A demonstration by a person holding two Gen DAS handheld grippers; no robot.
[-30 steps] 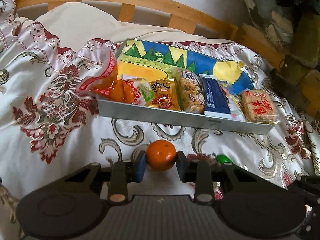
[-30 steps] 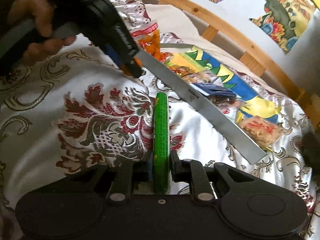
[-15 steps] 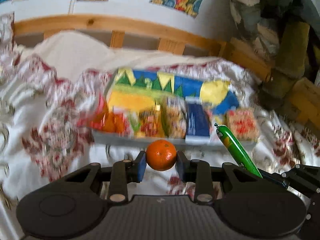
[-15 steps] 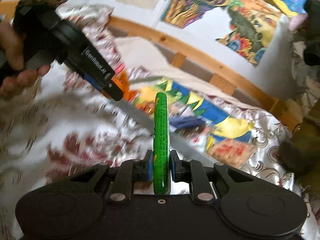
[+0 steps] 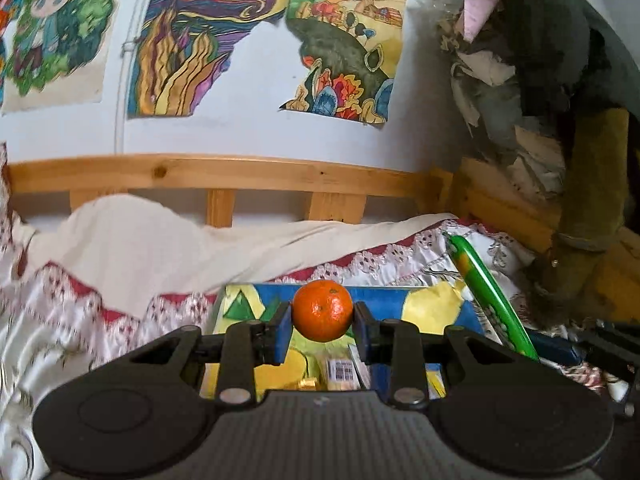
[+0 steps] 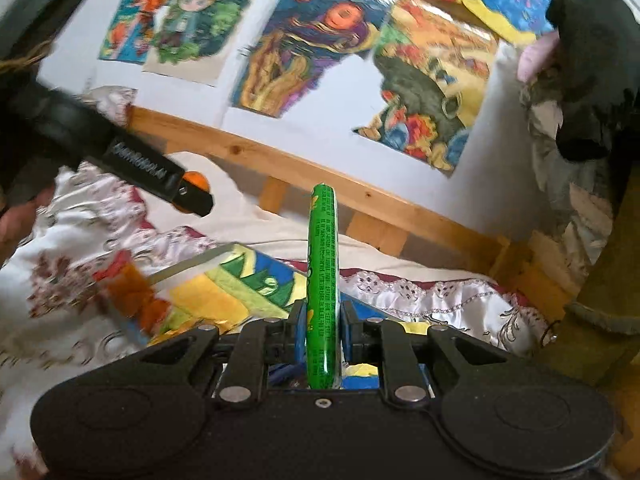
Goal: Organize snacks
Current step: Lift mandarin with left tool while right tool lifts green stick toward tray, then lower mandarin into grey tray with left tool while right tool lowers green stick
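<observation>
Left gripper (image 5: pixel 322 316) clamps the orange (image 5: pixel 322 310), right gripper (image 6: pixel 322 336) clamps the green stick (image 6: pixel 322 280), both held above the tray (image 5: pixel 432 308) for sorting.

honestly nothing's readable here, the white lettering on the left gripper (image 6: pixel 192 196) and print on the green stick (image 6: pixel 322 280) are just blur

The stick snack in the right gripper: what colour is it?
Bright green stick snack with small dark print and yellow patches, clearest in the right wrist view.
</observation>
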